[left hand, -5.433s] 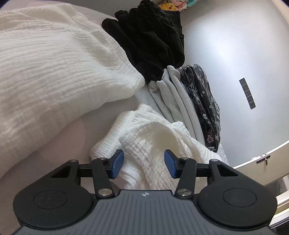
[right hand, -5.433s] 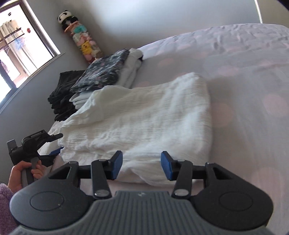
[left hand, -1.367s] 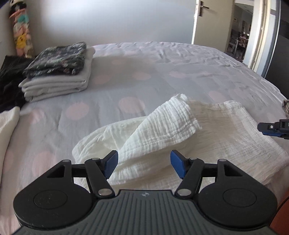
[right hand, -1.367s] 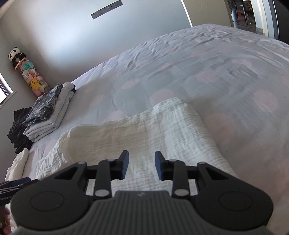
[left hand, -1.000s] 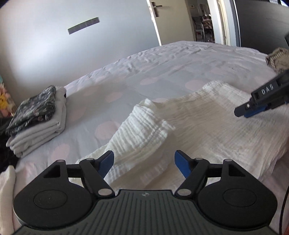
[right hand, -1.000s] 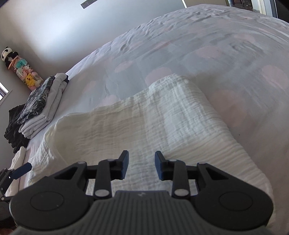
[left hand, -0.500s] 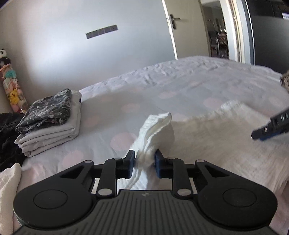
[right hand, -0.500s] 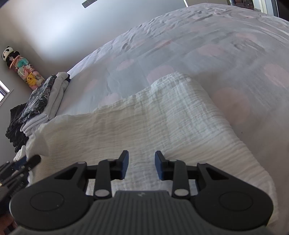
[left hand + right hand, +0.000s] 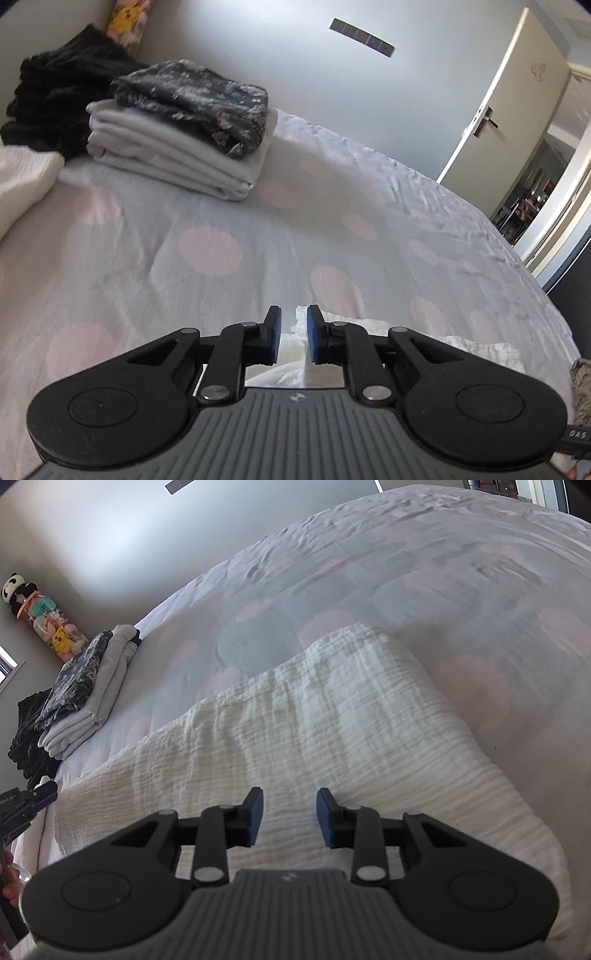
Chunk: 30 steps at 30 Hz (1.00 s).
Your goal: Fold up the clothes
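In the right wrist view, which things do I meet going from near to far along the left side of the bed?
White muslin cloth → folded grey and floral stack → stuffed toys in the corner.

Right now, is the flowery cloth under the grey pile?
No, the flowery cloth lies on top of the grey pile.

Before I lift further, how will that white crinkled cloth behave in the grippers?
Probably floppy: the white cloth lies draped in soft folds on the bed. Its crinkled weave looks grippy, unlikely to slip. It looks light and will likely sag wherever unsupported.
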### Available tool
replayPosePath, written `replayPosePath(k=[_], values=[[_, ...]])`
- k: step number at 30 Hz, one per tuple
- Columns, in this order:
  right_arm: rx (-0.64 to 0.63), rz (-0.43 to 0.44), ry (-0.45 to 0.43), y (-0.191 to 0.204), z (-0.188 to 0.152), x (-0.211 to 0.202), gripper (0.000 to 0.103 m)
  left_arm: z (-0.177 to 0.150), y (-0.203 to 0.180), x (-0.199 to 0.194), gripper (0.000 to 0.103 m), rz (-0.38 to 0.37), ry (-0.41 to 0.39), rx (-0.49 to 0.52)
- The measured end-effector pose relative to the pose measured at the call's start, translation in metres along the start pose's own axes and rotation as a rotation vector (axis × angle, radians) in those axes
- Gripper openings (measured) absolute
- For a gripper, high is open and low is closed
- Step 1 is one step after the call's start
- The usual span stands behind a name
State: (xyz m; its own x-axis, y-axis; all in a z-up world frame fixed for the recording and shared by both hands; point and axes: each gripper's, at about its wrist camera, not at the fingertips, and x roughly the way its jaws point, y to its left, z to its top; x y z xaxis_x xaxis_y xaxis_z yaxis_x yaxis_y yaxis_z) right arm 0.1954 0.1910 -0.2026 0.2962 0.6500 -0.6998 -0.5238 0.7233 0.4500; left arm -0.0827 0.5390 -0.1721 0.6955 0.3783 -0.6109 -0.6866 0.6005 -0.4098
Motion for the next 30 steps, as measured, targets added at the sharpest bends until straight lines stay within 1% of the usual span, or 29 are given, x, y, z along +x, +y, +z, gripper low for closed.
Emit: replayPosePath(k=[1, 3, 4, 7, 8, 11, 13, 16, 19, 20, 22, 23, 24, 25, 27, 28, 29, 30], values=[[0.002, 0.001, -0.001, -0.001, 0.000, 0.000, 0.035, 0.001, 0.003, -0.003, 0.035, -0.004, 0.003, -0.016], [0.005, 0.000, 0.000, -0.001, 0.000, 0.000, 0.035, 0.001, 0.005, -0.012, 0.067, -0.012, 0.014, -0.034], [0.005, -0.001, 0.001, -0.001, 0.000, 0.001, 0.035, 0.000, 0.005, -0.016, 0.071, -0.021, 0.018, -0.041], [0.004, 0.002, -0.003, 0.000, 0.000, -0.002, 0.035, -0.007, 0.007, -0.025, 0.074, -0.039, 0.035, -0.058], [0.003, 0.003, -0.005, 0.000, 0.000, -0.003, 0.036, -0.008, 0.008, -0.026, 0.078, -0.041, 0.039, -0.064], [-0.001, 0.006, -0.013, 0.001, 0.000, -0.006, 0.036, -0.009, 0.008, -0.017, 0.079, -0.063, 0.045, -0.077], [-0.002, 0.006, -0.018, 0.001, -0.001, -0.008, 0.036, -0.004, 0.008, -0.006, 0.079, -0.101, 0.047, -0.112], [-0.003, 0.003, -0.019, 0.003, -0.002, -0.010, 0.036, -0.001, 0.009, 0.010, 0.079, -0.145, 0.087, -0.173], [-0.020, -0.003, -0.014, 0.007, -0.005, -0.009, 0.036, 0.000, 0.009, 0.029, 0.079, -0.118, 0.137, -0.180], [-0.022, -0.004, -0.012, 0.008, -0.006, -0.009, 0.036, 0.001, 0.010, 0.035, 0.076, -0.105, 0.150, -0.182], [-0.026, -0.009, -0.007, 0.009, -0.006, -0.008, 0.036, 0.002, 0.016, 0.047, 0.066, -0.121, 0.174, -0.227], [-0.025, -0.010, -0.004, 0.009, -0.007, -0.008, 0.036, 0.003, 0.020, 0.053, 0.053, -0.143, 0.180, -0.255], [-0.024, -0.011, -0.001, 0.009, -0.007, -0.007, 0.036, 0.003, 0.021, 0.057, 0.044, -0.156, 0.182, -0.265], [-0.023, -0.012, 0.002, 0.008, -0.007, -0.006, 0.036, 0.003, 0.021, 0.061, 0.043, -0.166, 0.185, -0.273], [-0.020, -0.013, 0.007, 0.007, -0.007, -0.004, 0.036, 0.001, 0.018, 0.067, 0.040, -0.176, 0.208, -0.254], [-0.019, -0.013, 0.009, 0.007, -0.007, -0.003, 0.036, 0.000, 0.015, 0.068, 0.037, -0.173, 0.207, -0.237], [-0.017, -0.013, 0.012, 0.007, -0.007, -0.002, 0.036, -0.002, 0.012, 0.069, 0.026, -0.169, 0.203, -0.219], [-0.016, -0.013, 0.014, 0.006, -0.007, -0.001, 0.036, -0.003, 0.010, 0.067, 0.020, -0.166, 0.190, -0.204]])
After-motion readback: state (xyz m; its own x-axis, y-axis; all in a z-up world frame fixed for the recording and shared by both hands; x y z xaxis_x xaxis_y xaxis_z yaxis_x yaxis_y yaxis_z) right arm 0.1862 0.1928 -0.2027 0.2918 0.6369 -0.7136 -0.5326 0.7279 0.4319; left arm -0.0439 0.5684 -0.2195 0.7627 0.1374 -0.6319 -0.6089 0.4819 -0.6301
